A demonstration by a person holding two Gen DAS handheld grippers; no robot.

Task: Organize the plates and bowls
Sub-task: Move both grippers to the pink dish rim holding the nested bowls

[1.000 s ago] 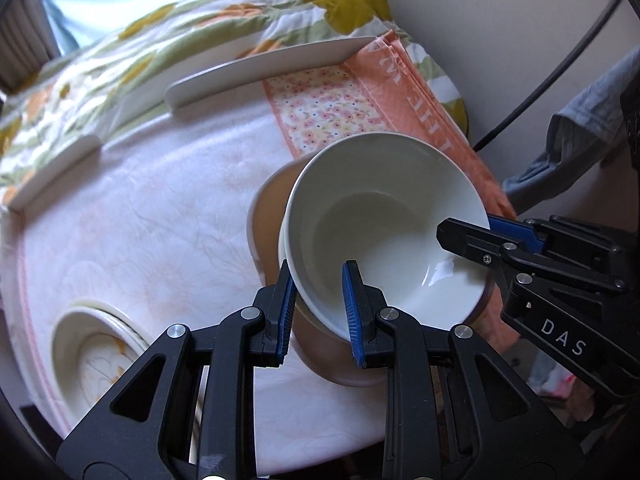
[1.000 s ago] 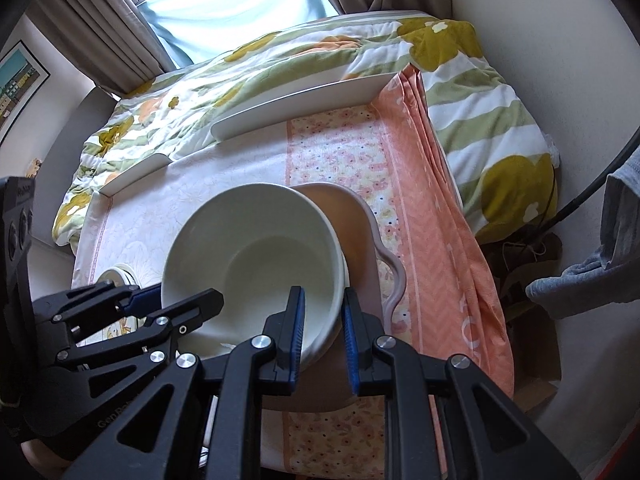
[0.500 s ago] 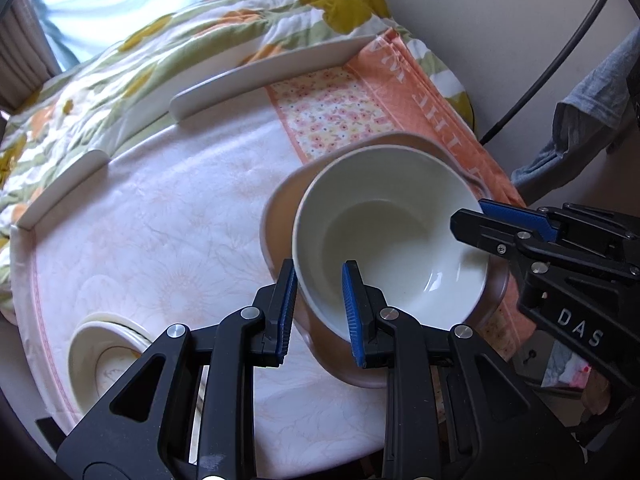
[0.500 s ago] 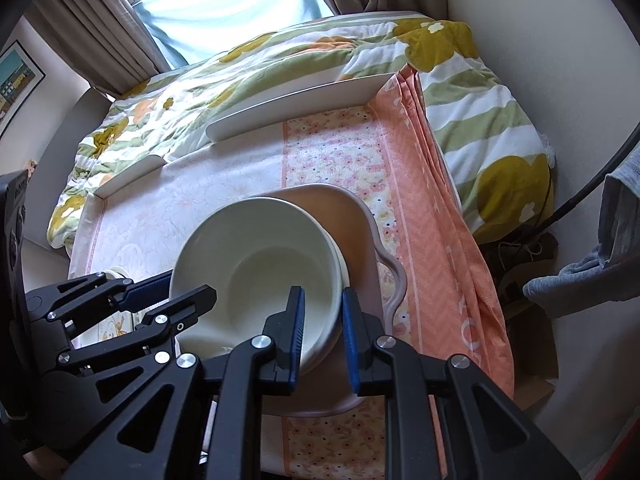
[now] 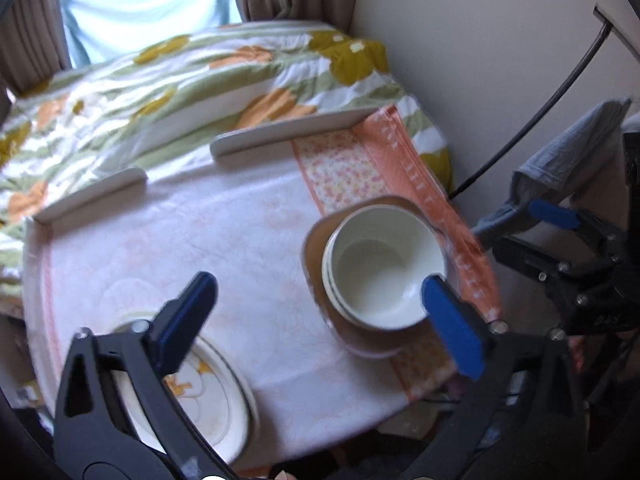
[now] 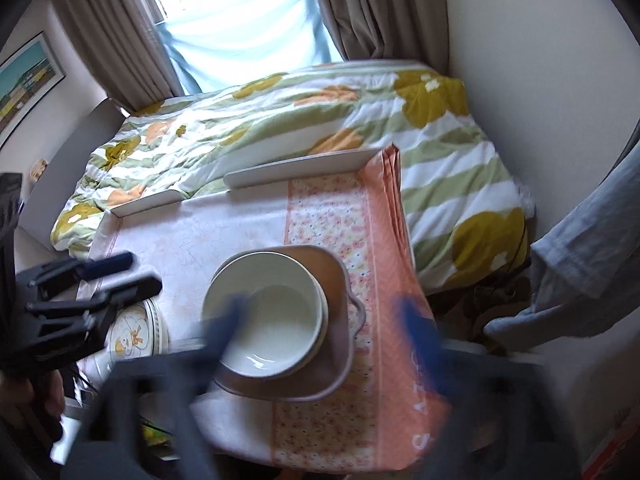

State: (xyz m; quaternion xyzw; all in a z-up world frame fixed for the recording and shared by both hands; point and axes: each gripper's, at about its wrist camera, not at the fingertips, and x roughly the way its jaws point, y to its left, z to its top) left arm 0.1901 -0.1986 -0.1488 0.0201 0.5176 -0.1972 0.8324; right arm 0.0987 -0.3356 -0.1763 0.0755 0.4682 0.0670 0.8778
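The white bowl (image 5: pixel 386 270) sits nested in other bowls on the brown dish (image 5: pixel 320 240), which rests on the table (image 5: pixel 160 240). The left gripper (image 5: pixel 320 320) hangs above it, jaws opening wide, nothing between them. The right gripper (image 6: pixel 324 332), blurred, is likewise opening, holding nothing, with the bowl below. A patterned plate (image 5: pixel 208 392) lies well left of the dish.

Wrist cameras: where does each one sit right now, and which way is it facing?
Left wrist: on the left gripper, angled down at the table; its opening fingers frame the stacked white bowls and duck plate; right gripper shows at right.
Right wrist: on the right gripper, angled down over the bowls; blurred opening fingers, a grey sleeve, left gripper at left.
Shared: bowls on the brown dish, duck plate, bed quilt, window.
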